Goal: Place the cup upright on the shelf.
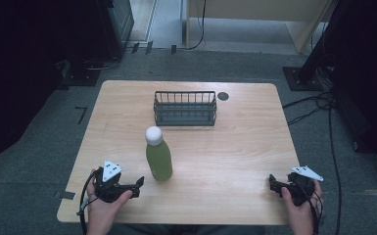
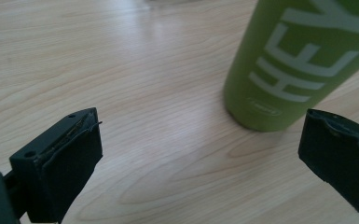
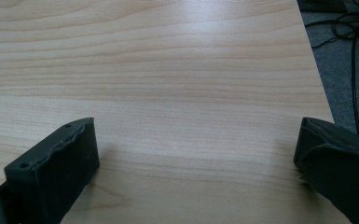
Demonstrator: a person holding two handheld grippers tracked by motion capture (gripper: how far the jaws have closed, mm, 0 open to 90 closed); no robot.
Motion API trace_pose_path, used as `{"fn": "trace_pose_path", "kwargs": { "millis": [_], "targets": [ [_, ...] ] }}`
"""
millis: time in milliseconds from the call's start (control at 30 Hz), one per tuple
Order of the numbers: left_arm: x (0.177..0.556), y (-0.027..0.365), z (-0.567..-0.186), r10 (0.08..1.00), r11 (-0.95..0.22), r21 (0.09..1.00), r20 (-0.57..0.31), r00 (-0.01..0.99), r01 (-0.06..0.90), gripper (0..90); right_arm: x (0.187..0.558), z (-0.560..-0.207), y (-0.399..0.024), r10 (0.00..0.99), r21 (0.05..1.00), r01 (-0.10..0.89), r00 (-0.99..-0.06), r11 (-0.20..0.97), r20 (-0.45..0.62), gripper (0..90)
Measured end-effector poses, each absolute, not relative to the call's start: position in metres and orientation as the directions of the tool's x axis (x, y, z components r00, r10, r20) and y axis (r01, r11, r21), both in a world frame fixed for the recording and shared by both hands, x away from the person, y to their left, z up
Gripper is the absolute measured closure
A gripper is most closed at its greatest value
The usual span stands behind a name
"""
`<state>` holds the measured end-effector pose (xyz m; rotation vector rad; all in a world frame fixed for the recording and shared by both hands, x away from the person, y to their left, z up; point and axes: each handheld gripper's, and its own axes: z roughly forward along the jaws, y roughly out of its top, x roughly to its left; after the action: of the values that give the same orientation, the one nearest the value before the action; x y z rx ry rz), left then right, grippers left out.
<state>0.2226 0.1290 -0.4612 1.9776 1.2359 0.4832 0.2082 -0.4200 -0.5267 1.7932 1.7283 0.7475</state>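
A green bottle [image 1: 158,159] with a white cap stands upright near the middle of the wooden table [image 1: 225,147]. My left gripper [image 1: 138,186] rests at the front left, just short of the bottle, open with nothing between its jaws. In the left gripper view the bottle [image 2: 298,60] with white lettering stands ahead and to the right of the open left gripper [image 2: 200,154]. At the front right my right gripper [image 1: 272,183] is held near the table's edge. The right gripper [image 3: 196,163] is open over bare wood in its own view.
A dark wire basket [image 1: 185,108] stands at the back centre of the table, with a round dark grommet [image 1: 223,96] just right of it. Cables [image 1: 323,105] trail over the grey floor to the right. Dark stands flank the table at the back.
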Motion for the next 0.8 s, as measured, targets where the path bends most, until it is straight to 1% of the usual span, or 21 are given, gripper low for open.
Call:
{"fn": "trace_pose_path", "kwargs": {
  "millis": [367, 600, 800],
  "targets": [
    [0.219, 0.110, -0.444, 0.847, -0.256, 0.777, -0.107, 0.520, 0.576, 0.4, 0.208, -0.527, -0.420, 0.999, 0.710, 0.703, 0.026, -0.037, 0.026, 0.0],
    [0.223, 0.096, -0.437, 0.833, -0.263, 0.780, -0.113, 0.542, 0.567, 0.5, 0.208, -0.527, -0.420, 0.999, 0.710, 0.703, 0.027, -0.037, 0.026, 0.0],
    [0.228, 0.086, -0.430, 0.825, -0.257, 0.794, -0.116, 0.553, 0.551, 3.6, 0.208, -0.527, -0.420, 0.999, 0.710, 0.703, 0.027, -0.037, 0.026, 0.0]
  ]
}}
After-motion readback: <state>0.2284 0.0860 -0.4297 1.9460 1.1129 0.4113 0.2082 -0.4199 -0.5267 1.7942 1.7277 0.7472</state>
